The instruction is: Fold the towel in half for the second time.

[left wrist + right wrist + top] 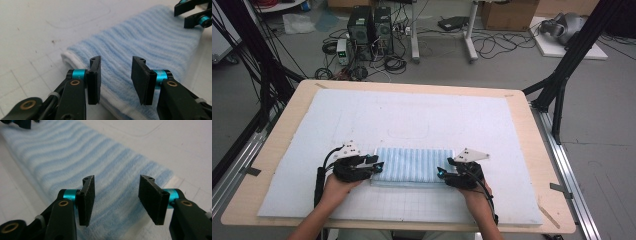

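Towel [412, 165]: folded, blue-and-white striped, lying flat on the white mat [412, 115] near the table's near edge.
Left gripper [373, 163]: at the towel's left end, jaws apart, nothing between them.
Right gripper [443, 173]: at the right end, jaws apart, empty.
Handling: likely light, soft, floppy; sags if lifted by one corner.
Hold: pinch both end edges through all the layers.

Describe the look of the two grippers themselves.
Both grippers, left and right, are black, with turquoise metal collars and brass-coloured pivot rings. The fingers are flat, black, rectangular pads. A grey three-cornered plate with dark dots tops each one, and a black cable trails back along each forearm.
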Tool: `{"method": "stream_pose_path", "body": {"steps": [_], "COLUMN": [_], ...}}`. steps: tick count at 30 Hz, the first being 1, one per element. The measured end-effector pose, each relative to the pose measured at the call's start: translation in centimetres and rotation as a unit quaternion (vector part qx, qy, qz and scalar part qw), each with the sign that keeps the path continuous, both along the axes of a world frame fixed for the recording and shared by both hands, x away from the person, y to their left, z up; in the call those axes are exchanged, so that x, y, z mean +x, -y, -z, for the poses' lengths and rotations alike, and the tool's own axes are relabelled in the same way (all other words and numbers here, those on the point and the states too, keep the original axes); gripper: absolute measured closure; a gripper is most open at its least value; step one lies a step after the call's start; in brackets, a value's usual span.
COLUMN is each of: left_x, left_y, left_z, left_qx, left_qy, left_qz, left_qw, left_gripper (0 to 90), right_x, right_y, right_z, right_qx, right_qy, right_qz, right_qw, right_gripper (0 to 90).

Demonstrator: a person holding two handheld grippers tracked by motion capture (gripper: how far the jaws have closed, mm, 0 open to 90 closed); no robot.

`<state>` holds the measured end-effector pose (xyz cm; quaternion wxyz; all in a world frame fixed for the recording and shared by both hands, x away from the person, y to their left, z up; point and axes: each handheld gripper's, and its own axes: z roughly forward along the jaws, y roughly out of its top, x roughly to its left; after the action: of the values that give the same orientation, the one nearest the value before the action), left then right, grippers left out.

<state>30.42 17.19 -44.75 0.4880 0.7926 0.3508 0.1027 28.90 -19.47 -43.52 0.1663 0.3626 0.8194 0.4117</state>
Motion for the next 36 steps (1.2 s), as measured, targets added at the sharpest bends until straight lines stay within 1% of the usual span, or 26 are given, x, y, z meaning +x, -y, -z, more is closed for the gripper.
{"method": "stream_pose_path", "body": {"steps": [3,6,7,8,9,10,13,15,17,18,19,20,21,22,23,24,25,26,28,29,30,31,33,35,36], "left_x": [-0.3,-0.7,-0.9,-1.1,-1.3,-1.5,-1.7,-1.7,-1.5,-1.4,-1.3,-1.1,-1.0,-0.9,-0.8,-0.8,-0.8,-0.8,-0.9,-0.9,-0.8,-0.9,-0.8,-0.8,-0.8], "left_y": [0.2,0.2,0.1,0.0,0.0,-0.1,-0.3,-0.3,-0.6,-0.8,-1.0,-1.3,-1.6,-1.8,-1.9,-1.9,-1.9,-1.8,-1.8,-1.9,-2.1,-2.3,-2.9,-3.6,-3.9], "left_z": [0.2,0.2,0.1,0.1,0.2,0.1,0.1,0.1,0.1,0.1,0.1,0.1,0.2,0.3,0.3,0.2,0.2,0.2,0.0,-0.1,-0.2,-0.4,-0.8,-1.4,-1.6], "left_qx": [0.017,0.031,0.038,0.046,0.047,0.052,0.055,0.053,0.045,0.042,0.044,0.045,0.043,0.039,0.038,0.041,0.046,0.043,0.044,0.039,0.038,0.031,0.004,-0.027,-0.043], "left_qy": [-0.002,-0.002,0.001,0.003,0.004,0.005,0.005,0.003,-0.001,-0.001,-0.001,-0.007,-0.009,-0.013,-0.016,-0.014,-0.012,-0.013,-0.012,-0.012,-0.004,0.003,0.022,0.047,0.060], "left_qz": [0.006,0.011,0.014,0.017,0.018,0.021,0.021,0.022,0.024,0.021,0.016,0.014,0.011,0.011,0.010,0.012,0.015,0.015,0.016,0.013,0.009,0.002,-0.010,-0.028,-0.036], "left_qw": [0.9998,0.9995,0.9992,0.9988,0.9987,0.9984,0.9982,0.9984,0.9987,0.9989,0.9989,0.9989,0.9990,0.9991,0.9991,0.9990,0.9988,0.9989,0.9988,0.9991,0.9992,0.9995,0.9997,0.9981,0.9966], "left_gripper": [61.4,62.1,62.5,62.6,62.8,62.8,62.8,62.8,62.5,62.2,61.5,60.6,60.5,60.5,60.5,60.5,60.6,60.8,61.4,61.4,61.4,61.4,60.3,54.7,52.0], "right_x": [-0.2,-0.6,-0.7,-0.8,-1.0,-1.2,-1.3,-1.3,-1.3,-1.2,-1.2,-1.4,-1.5,-1.7,-1.8,-1.9,-1.9,-1.9,-2.0,-2.1,-2.2,-2.3,-2.3,-2.2,-2.1], "right_y": [-0.4,-0.6,-0.6,-0.6,-0.6,-0.5,-0.2,-0.1,0.1,0.3,0.5,0.8,1.1,1.4,1.7,1.8,2.0,2.3,2.7,2.9,3.2,3.6,4.3,5.0,5.2], "right_z": [0.5,0.8,0.9,0.8,0.9,0.9,0.9,0.9,0.7,0.7,0.6,0.4,0.3,0.1,0.0,0.1,0.2,0.2,0.0,-0.1,-0.2,-0.3,-0.5,-0.8,-0.9], "right_qx": [-0.034,-0.045,-0.049,-0.052,-0.054,-0.054,-0.045,-0.042,-0.039,-0.034,-0.031,-0.026,-0.019,-0.013,-0.014,-0.022,-0.022,-0.016,-0.014,-0.016,-0.013,-0.005,0.008,0.027,0.034], "right_qy": [0.001,0.002,0.005,0.003,0.004,0.002,-0.008,-0.010,-0.020,-0.025,-0.028,-0.027,-0.025,-0.027,-0.030,-0.037,-0.043,-0.053,-0.054,-0.052,-0.047,-0.045,-0.025,-0.008,-0.002], "right_qz": [-0.007,-0.014,-0.017,-0.021,-0.024,-0.024,-0.027,-0.030,-0.035,-0.038,-0.042,-0.040,-0.042,-0.047,-0.054,-0.055,-0.057,-0.061,-0.061,-0.059,-0.055,-0.050,-0.034,-0.014,-0.001], "right_qw": [0.9994,0.9989,0.9986,0.9984,0.9983,0.9983,0.9986,0.9986,0.9984,0.9984,0.9982,0.9985,0.9986,0.9984,0.9980,0.9975,0.9972,0.9966,0.9965,0.9968,0.9973,0.9977,0.9991,0.9995,0.9994], "right_gripper": [43.5,41.3,40.7,40.5,40.2,40.1,39.6,38.9,37.6,36.7,36.8,39.3,47.5,58.3,62.8,62.9,62.9,62.5,59.6,55.5,52.4,50.9,44.6,40.9,38.6]}}
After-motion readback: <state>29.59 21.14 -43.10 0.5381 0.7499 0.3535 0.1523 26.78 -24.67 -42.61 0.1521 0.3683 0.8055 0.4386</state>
